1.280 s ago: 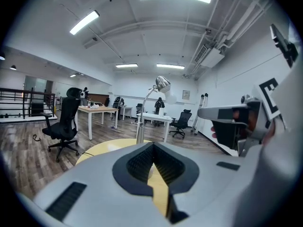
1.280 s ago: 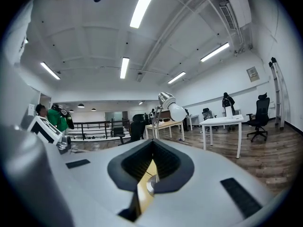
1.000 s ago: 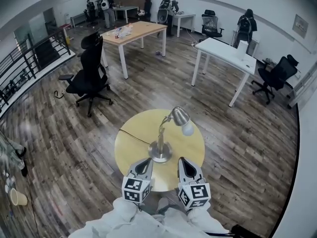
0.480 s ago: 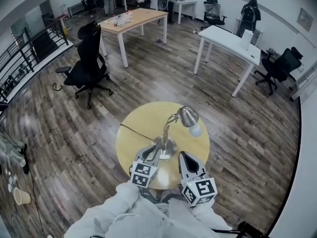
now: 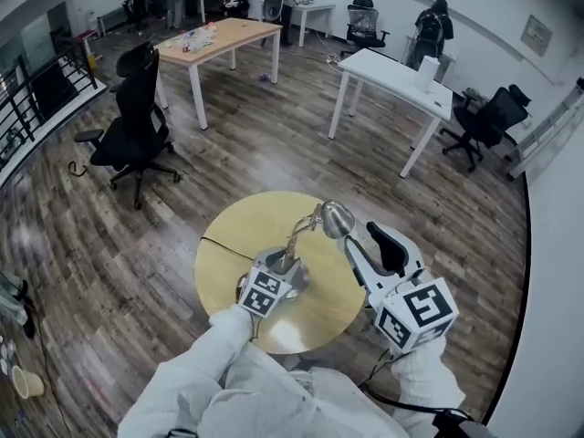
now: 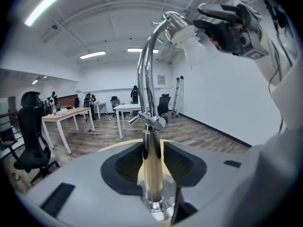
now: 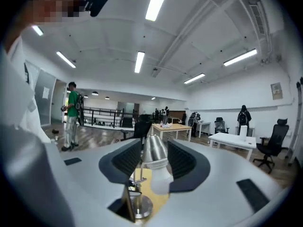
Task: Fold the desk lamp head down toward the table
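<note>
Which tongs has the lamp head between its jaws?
The right tongs: its opening jaws flank the lamp head. The left tongs, also opening, flanks the upright post instead.
</note>
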